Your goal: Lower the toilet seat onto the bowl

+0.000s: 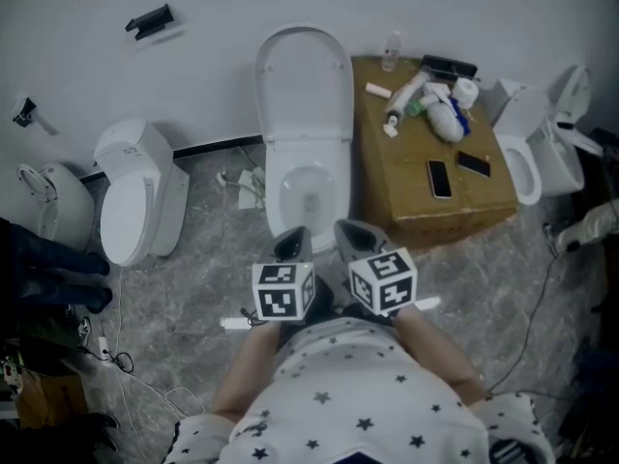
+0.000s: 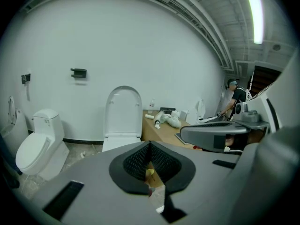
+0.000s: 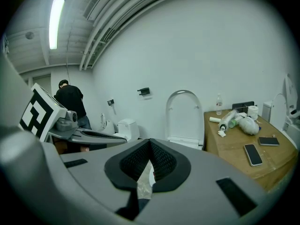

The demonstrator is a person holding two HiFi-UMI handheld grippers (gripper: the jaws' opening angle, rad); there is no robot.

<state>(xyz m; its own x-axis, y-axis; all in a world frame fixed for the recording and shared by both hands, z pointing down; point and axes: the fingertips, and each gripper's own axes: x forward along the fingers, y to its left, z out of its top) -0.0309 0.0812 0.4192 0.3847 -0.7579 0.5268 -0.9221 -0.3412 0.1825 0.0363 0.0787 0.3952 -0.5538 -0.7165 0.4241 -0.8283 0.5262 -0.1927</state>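
Note:
A white toilet stands against the wall, its seat [image 1: 303,80] upright over the open bowl [image 1: 308,196]. Both grippers hang side by side in front of the bowl, close to my body and apart from it. My left gripper [image 1: 293,243] is shut with nothing in it, and so is my right gripper [image 1: 356,237]. From the left gripper view the raised seat [image 2: 123,111] shows ahead, above the closed left gripper [image 2: 150,144]. It also shows in the right gripper view, where the seat [image 3: 185,114] rises beyond the closed right gripper [image 3: 150,142].
A cardboard box [image 1: 484,211] to the right of the toilet carries two phones, bottles and a paper roll. Another toilet [image 1: 135,196] stands at the left and one [image 1: 527,153] at the right. Cables [image 1: 106,356] lie on the floor. A person [image 3: 70,100] stands in the background.

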